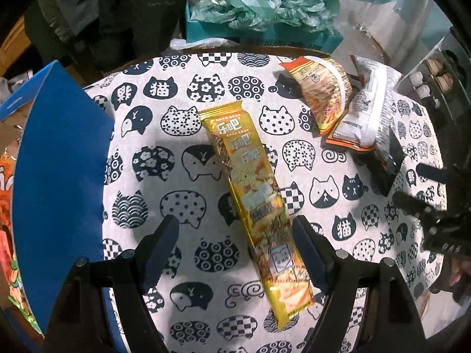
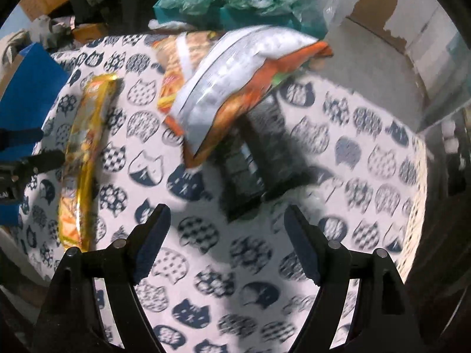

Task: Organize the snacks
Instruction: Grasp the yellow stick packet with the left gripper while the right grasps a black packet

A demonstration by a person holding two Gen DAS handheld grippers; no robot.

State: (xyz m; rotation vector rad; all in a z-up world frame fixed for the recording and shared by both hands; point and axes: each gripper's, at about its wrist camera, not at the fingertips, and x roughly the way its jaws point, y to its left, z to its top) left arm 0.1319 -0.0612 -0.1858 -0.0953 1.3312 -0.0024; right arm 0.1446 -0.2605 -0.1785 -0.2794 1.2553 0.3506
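Observation:
A long yellow snack pack (image 1: 256, 203) lies on the cat-print tablecloth (image 1: 176, 153). My left gripper (image 1: 235, 229) is open just above the cloth, and the pack's near end lies between its fingers, against the right finger (image 1: 306, 244). An orange snack bag (image 1: 323, 91), a white and orange bag (image 1: 368, 108) and a black pack (image 1: 388, 161) lie at the back right. My right gripper (image 2: 226, 220) is open and empty, just short of the black pack (image 2: 259, 158). The white and orange bag (image 2: 235, 79) and the yellow pack (image 2: 85, 153) also show there.
A blue box (image 1: 59, 176) stands at the table's left edge. A teal box with green plastic bags (image 1: 265, 8) sits behind the table. The right gripper shows in the left wrist view (image 1: 412, 188) at the right edge. A cardboard box (image 2: 376, 58) is at the back right.

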